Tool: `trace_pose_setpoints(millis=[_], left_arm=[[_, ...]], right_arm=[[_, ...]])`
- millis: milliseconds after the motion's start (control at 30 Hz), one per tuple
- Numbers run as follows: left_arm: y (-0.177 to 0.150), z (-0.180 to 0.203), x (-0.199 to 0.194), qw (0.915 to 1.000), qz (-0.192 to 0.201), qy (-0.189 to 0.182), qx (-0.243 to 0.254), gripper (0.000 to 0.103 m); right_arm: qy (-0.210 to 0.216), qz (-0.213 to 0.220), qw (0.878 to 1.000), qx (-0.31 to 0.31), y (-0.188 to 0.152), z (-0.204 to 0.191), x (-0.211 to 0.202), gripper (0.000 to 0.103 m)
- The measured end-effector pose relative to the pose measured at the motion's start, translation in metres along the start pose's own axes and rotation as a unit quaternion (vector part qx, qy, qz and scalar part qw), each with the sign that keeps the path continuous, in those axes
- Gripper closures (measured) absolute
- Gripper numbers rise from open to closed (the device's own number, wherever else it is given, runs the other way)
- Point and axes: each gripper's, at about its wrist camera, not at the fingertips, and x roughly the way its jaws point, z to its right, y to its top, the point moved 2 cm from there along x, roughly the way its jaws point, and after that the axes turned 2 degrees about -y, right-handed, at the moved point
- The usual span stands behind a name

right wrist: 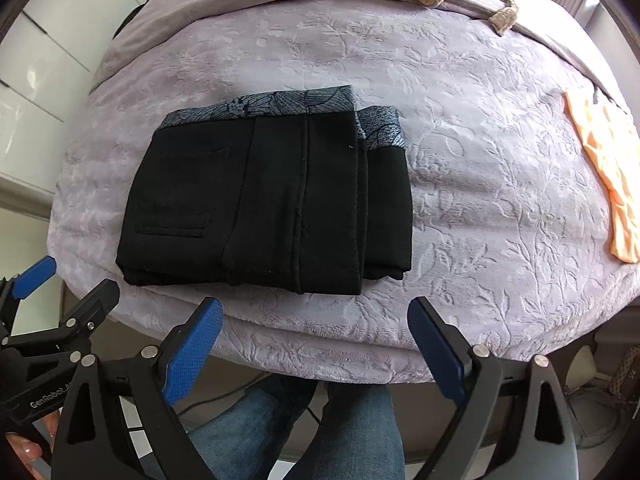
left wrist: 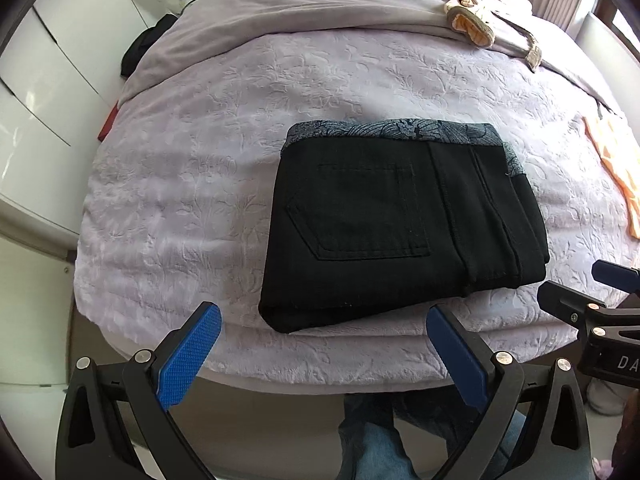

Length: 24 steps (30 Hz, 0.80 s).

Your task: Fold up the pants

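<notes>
Pants (left wrist: pixel 404 224), black with a grey patterned waistband, lie folded into a compact rectangle on the lilac bedspread (left wrist: pixel 200 168), straight ahead of the left claw (left wrist: pixel 324 344) and just beyond its blue fingertips (left wrist: pixel 190 354). That claw is spread wide and holds nothing; its two pads frame the near edge of the bundle without touching it. The back pocket faces up, toward the left finger's side, and the stacked leg layers lie toward the right finger's side. Off to the far right of this claw, part of the other tool shows at the frame edge. Far ahead, at the back of the bed, lies a peach striped garment (left wrist: pixel 466 4).

From the right wrist view, the right claw (right wrist: pixel 316 352) is likewise gaping and empty. The pants (right wrist: pixel 264 196) sit ahead and somewhat to its left, clear of both fingers. An orange cloth (right wrist: pixel 604 172) lies well apart to its right. The left tool shows at the lower left, a hand (right wrist: pixel 24 450) gripping it. Below both claws are the person's jeans (right wrist: pixel 304 432).

By my judgement, folding is essentially complete: the bundle looks squared, though one waistband layer pokes out on its right side. Next, if anything, calls for a light nudge to align that layer, or simply leaving both claws clear.
</notes>
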Motion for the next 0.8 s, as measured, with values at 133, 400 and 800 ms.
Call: trace_pose_setpoints(millis=[133, 400, 800], left_arm=[[0.001, -0.004, 0.005, 1.0000, -0.008, -0.003, -0.003, 0.000], [0.002, -0.014, 0.010, 0.9997, -0.016, -0.009, -0.016, 0.000], [0.002, -0.012, 0.010, 0.9999, -0.015, -0.003, -0.007, 0.000]], right_arm=[[-0.012, 0.000, 1.000, 0.003, 0.000, -0.003, 0.000, 0.008], [-0.026, -0.007, 1.000, 0.006, -0.001, -0.006, 0.004, 0.008], [-0.031, -0.006, 0.999, 0.005, 0.000, -0.009, 0.005, 0.008]])
